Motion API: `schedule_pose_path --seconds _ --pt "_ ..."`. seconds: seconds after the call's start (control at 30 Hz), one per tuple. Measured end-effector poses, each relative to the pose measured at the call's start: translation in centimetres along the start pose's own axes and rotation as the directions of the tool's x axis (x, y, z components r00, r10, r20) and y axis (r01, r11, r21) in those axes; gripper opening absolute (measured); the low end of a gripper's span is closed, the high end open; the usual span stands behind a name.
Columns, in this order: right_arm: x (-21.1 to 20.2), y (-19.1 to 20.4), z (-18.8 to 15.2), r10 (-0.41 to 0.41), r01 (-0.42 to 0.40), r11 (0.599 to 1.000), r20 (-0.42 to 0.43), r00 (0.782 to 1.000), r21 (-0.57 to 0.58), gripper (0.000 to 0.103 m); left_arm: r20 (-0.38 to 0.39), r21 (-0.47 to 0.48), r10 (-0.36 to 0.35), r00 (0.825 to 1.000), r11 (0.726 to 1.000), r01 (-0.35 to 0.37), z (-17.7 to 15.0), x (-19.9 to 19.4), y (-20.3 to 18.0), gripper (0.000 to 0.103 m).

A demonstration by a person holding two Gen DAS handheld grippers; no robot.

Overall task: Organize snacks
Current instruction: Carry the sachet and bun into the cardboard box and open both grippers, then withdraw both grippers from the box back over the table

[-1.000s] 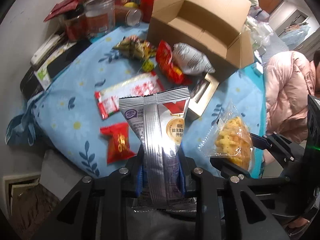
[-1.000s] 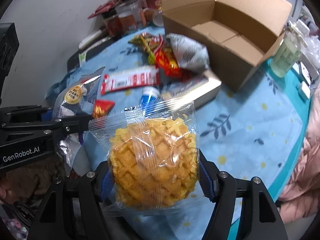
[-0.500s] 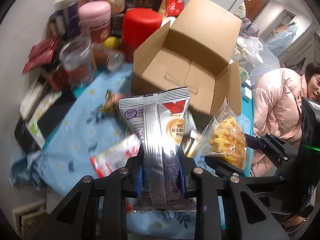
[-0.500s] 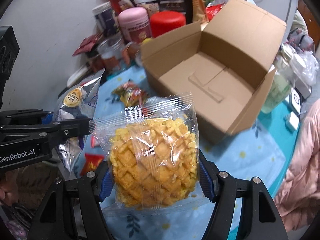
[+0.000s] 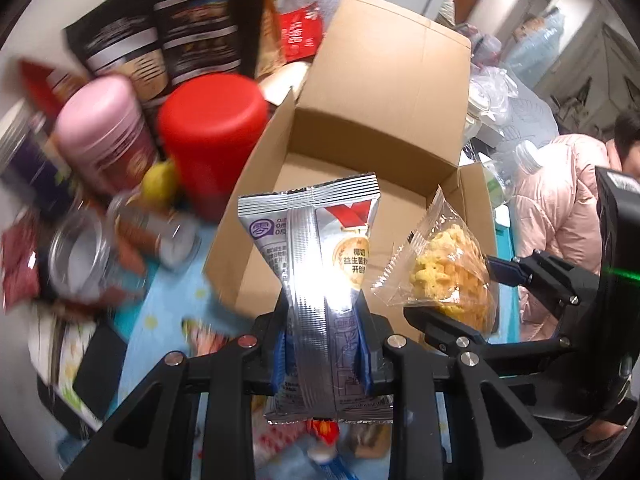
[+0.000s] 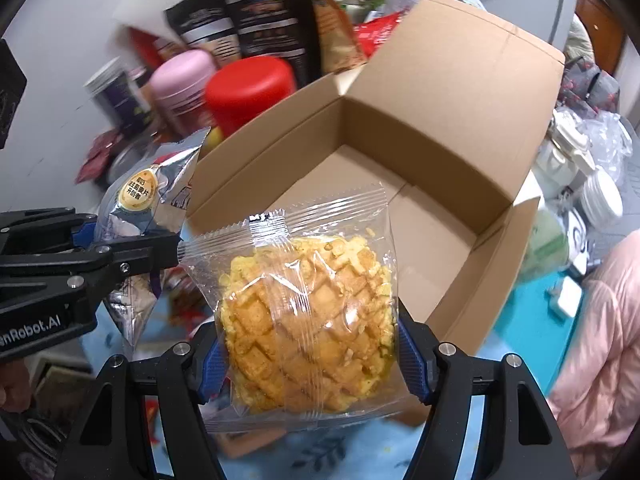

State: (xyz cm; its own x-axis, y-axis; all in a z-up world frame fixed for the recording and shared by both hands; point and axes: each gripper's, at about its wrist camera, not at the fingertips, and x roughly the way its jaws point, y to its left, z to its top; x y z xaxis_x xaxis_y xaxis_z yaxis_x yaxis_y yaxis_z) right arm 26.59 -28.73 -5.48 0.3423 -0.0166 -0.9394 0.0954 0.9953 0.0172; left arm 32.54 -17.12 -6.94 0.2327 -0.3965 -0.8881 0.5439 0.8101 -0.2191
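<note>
Clamped jaws on both sides told the same story: the left gripper (image 5: 323, 354) was closed on a silver packet (image 5: 320, 272), and the right gripper (image 6: 310, 354) was closed on a clear-wrapped bun (image 6: 308, 320). Each snack was pinched near its lower end, apparently so that most of its length stuck out past the fingers and could lead into the box (image 6: 460, 92) first. The packet stood upright in the left jaws, long axis running away from the camera, its crimped top edge pointing at the box's open floor and its back seam facing the lens. The bun sat flat-on to the right camera, its wrapper's long axis likewise pointing at the box, crimped seal foremost. Both snacks were in the air just short of the box's near wall, side by side, not touching it. The box lay open with its lid flap tipped back, and its floor looked bare, which suited a drop from above. Left of the box stood a red jar (image 5: 214, 120) and a pink jar (image 5: 104, 128), close enough that a wide swing might have clipped them. The remaining move seemed to be carrying each snack over the near wall and letting go.
</note>
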Motion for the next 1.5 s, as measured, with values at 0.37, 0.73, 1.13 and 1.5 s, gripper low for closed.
schedule_pose_path --seconds 0.37,0.73,1.13,1.5 --pt "4.9 -3.9 4.6 -0.099 0.100 0.994 -0.036 0.994 0.036 0.071 -0.043 0.070 0.001 0.999 0.998 0.002 5.3 6.5 -0.3 0.027" --pt "8.4 -5.0 5.7 -0.159 0.161 0.987 -0.112 0.981 0.014 0.071 -0.077 0.078 0.072 0.994 0.995 -0.066 7.3 10.4 -0.3 0.027" --pt "8.4 -4.4 4.8 -0.200 0.196 0.980 -0.113 0.973 -0.040 0.092 -0.095 0.036 0.180 0.979 0.983 -0.178 6.6 11.0 -0.9 0.032" --pt "5.9 -5.8 3.0 -0.184 0.183 0.983 -0.090 0.979 -0.021 0.092 -0.054 -0.013 0.203 0.978 0.979 -0.204 5.6 8.9 -2.8 0.074"
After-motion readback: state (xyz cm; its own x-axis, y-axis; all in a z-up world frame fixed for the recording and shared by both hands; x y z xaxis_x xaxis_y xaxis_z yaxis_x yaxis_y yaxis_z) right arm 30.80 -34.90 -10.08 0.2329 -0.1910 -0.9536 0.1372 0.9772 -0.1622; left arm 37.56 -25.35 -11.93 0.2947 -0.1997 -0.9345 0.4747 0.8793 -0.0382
